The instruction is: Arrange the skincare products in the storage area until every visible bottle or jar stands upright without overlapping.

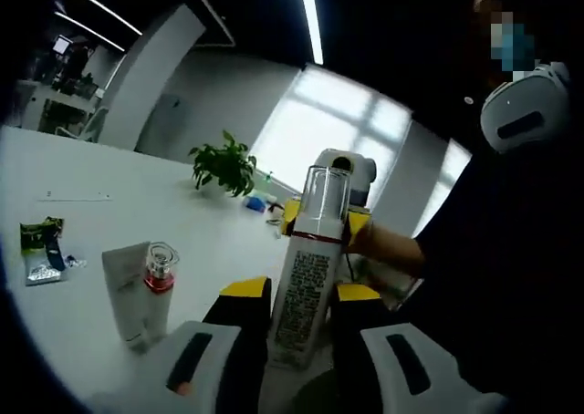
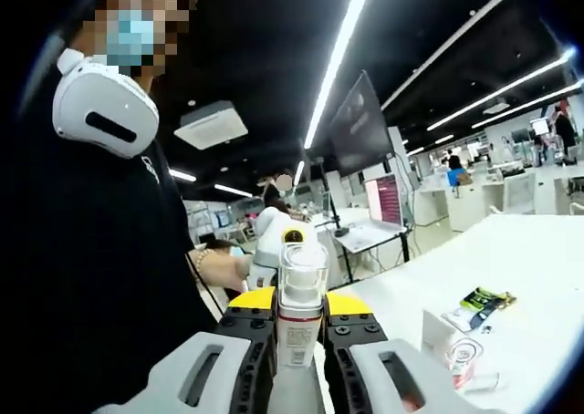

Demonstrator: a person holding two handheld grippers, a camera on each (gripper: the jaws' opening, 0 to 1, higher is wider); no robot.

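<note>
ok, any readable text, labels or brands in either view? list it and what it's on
Nothing legible.
White bottle held between both grippers: block of dark print on its label, too small and blurred to read.
Green sachet on the white table: printed, unreadable.
White tube and small clear bottle with red collar: no readable print.
Monitor in the background: blurred.

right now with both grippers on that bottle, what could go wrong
The white bottle is clamped from both ends by the left gripper and right gripper, lifted off the table; uneven release could drop it. Setting it down might topple the upright red-collared bottle beside the white tube.
</note>
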